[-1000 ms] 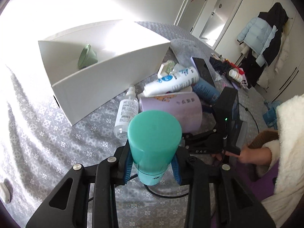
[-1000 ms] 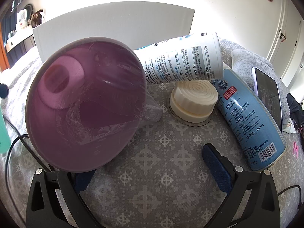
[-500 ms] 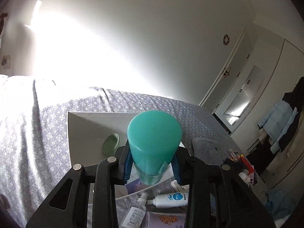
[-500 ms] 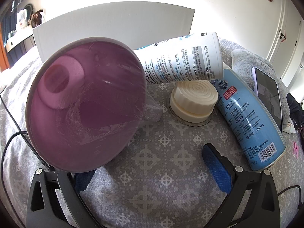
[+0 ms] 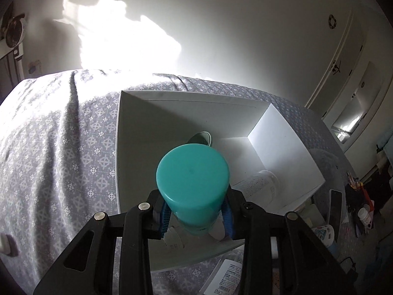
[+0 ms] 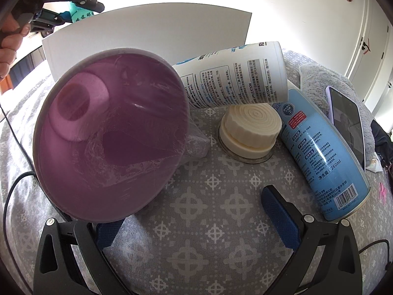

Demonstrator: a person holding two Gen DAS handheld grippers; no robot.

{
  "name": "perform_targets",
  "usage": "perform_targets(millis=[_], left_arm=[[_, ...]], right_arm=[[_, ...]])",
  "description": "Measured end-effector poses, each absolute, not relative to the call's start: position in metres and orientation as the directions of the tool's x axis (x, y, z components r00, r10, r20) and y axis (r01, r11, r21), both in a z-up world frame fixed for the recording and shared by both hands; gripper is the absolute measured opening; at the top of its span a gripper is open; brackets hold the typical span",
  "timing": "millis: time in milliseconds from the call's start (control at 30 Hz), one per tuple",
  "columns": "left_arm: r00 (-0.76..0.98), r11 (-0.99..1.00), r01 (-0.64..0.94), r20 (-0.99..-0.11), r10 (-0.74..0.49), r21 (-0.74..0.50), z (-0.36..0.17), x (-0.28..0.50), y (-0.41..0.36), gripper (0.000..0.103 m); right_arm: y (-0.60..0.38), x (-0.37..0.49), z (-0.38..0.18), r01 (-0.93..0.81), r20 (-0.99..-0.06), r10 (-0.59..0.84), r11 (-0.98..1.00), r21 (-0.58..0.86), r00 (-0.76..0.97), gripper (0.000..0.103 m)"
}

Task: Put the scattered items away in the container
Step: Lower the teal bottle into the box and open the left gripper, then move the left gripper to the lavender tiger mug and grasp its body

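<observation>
My left gripper (image 5: 196, 217) is shut on a teal bottle (image 5: 192, 184) and holds it above the open white box (image 5: 118, 162). Inside the box lie a green cup (image 5: 201, 137) and a clear bottle (image 5: 260, 184). In the right wrist view my right gripper (image 6: 194, 218) is open and low over the bedspread, its left finger under the rim of a tipped purple cup (image 6: 110, 142). A white bottle (image 6: 235, 76), a cream lid (image 6: 250, 127) and a blue spray can (image 6: 321, 157) lie just ahead. The left gripper (image 6: 61, 2) shows above the box wall (image 6: 147, 32).
A phone (image 6: 346, 123) rests on a grey fluffy cloth (image 6: 316, 78) at the right. More bottles (image 5: 228, 275) lie beside the box's near side. A black cable (image 6: 14, 189) runs along the bedspread at the left. Wardrobe doors (image 5: 343, 78) stand at the far right.
My left gripper has lifted the teal bottle from the bedspread up and over the white box, now looking down into it. The right gripper has stayed in place by the purple cup.
</observation>
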State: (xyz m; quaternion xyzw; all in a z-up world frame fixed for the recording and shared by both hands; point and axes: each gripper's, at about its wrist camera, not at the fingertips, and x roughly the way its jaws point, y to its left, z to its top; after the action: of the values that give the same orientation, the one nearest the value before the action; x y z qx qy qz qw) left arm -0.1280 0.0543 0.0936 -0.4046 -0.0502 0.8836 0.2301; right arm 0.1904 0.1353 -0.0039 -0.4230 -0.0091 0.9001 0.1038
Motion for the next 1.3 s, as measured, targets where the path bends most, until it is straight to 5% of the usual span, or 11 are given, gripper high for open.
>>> perform_targets(millis=[167, 500, 633, 767, 967, 1300], left_arm=[[-0.601, -0.904, -0.321, -0.678, 0.424, -0.282, 0.096, -0.118, 0.037, 0.064], [-0.708, -0.916, -0.333, -0.581, 0.401, -0.225, 0.129, -0.068, 0.007, 0.082], [-0.623, -0.837, -0.517, -0.592, 0.511, -0.179, 0.132, -0.044, 0.021, 0.086], [-0.401, -0.577, -0.815, -0.665, 0.63, -0.055, 0.118, -0.004, 0.055, 0.1], [-0.339, -0.21, -0.94, -0.798, 0.498, 0.268, 0.074, 0.06, 0.105, 0.1], [-0.307, 0.066, -0.931, -0.87, 0.386, 0.358, 0.035, 0.07, 0.152, 0.1]], right_arm=[[0.137, 0.19, -0.004, -0.179, -0.76, 0.194, -0.978, -0.103, -0.621, 0.103], [0.137, 0.192, -0.005, -0.179, -0.76, 0.194, -0.978, -0.103, -0.621, 0.103], [0.137, 0.193, -0.006, -0.179, -0.76, 0.194, -0.978, -0.103, -0.621, 0.103], [0.137, 0.194, -0.006, -0.179, -0.76, 0.194, -0.978, -0.103, -0.621, 0.103], [0.139, 0.193, -0.006, -0.179, -0.76, 0.194, -0.978, -0.103, -0.621, 0.103], [0.14, 0.195, 0.007, -0.179, -0.76, 0.193, -0.979, -0.102, -0.621, 0.103]])
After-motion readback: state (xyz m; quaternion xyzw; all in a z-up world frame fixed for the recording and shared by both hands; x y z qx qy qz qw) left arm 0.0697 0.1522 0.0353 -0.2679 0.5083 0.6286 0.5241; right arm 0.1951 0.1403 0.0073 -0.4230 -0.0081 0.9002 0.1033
